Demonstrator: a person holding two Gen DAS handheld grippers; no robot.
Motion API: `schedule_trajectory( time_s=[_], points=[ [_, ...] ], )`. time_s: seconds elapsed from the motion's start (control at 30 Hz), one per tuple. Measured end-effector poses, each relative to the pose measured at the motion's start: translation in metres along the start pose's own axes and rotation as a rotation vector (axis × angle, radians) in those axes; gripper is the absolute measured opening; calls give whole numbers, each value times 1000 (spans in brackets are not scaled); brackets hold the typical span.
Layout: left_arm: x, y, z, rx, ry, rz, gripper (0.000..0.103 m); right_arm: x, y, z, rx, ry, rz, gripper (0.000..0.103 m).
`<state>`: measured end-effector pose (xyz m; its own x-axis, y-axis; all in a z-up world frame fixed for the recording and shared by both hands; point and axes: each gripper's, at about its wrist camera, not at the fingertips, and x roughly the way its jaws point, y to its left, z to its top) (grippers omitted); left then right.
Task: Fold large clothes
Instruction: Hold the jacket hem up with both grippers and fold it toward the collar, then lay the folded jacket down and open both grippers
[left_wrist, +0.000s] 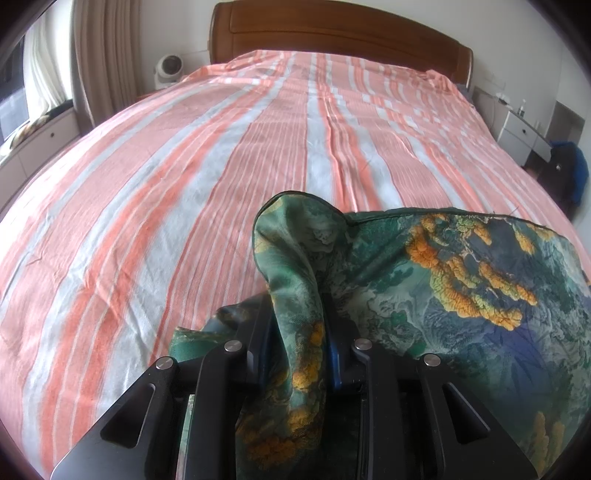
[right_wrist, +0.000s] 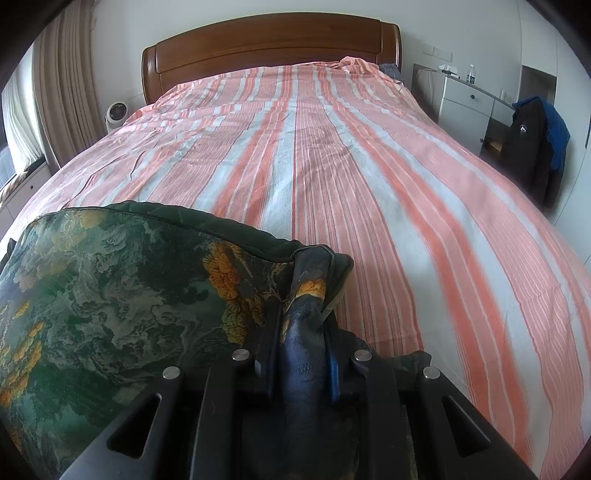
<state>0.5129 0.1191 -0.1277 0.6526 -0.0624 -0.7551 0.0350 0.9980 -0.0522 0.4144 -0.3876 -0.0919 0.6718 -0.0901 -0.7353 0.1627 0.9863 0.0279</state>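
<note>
Left gripper (left_wrist: 295, 314): jaws narrow, pinching a bunched corner of the garment (left_wrist: 461, 295). Right gripper (right_wrist: 299, 325): likewise clamped on the other corner. Garment spans between them, above the striped bedspread (right_wrist: 369, 184). Beyond: headboard (right_wrist: 269, 44).

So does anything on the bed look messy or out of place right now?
Only small things: the striped bedsheet is rumpled at the headboard-end corner and lightly creased. The green printed garment is bunched where each hand-held gripper holds it.
</note>
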Motion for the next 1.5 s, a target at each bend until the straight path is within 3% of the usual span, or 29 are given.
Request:
schedule_trajectory(
  time_s=[0.8, 0.9, 0.93, 1.0, 1.07, 1.13, 1.2, 1.27, 1.33, 1.5],
  points=[
    [0, 0, 0, -7, -3, -5, 26, 1, 0, 0, -2, -1, 1, 22],
    [-1, 1, 0, -9, -5, 2, 30, 1, 0, 0, -1, -1, -1, 22],
    [-2, 1, 1, -12, -5, 13, 37, 1, 0, 0, 2, -1, -5, 23],
    [-5, 2, 2, -25, -5, 46, 51, 0, -2, 2, 6, 0, -19, 30],
    [-12, 4, 9, -28, 19, 113, 80, -1, -6, 3, 22, -3, -51, 43],
    [-25, 7, 17, -30, 28, 174, 90, -6, -14, 6, 54, -10, -78, 65],
    [-54, 13, 21, -40, -23, 205, 90, -25, -28, 10, 105, -60, -101, 84],
    [-83, 18, 18, -41, -57, 202, 91, -62, -40, 10, 149, -171, -164, 88],
    [-115, 17, 6, -15, -66, 198, 91, -109, -51, 3, 204, -280, -229, 99],
    [-175, -7, -38, 27, -82, 166, 95, -184, -46, -45, 191, -384, -174, 101]
  ],
)
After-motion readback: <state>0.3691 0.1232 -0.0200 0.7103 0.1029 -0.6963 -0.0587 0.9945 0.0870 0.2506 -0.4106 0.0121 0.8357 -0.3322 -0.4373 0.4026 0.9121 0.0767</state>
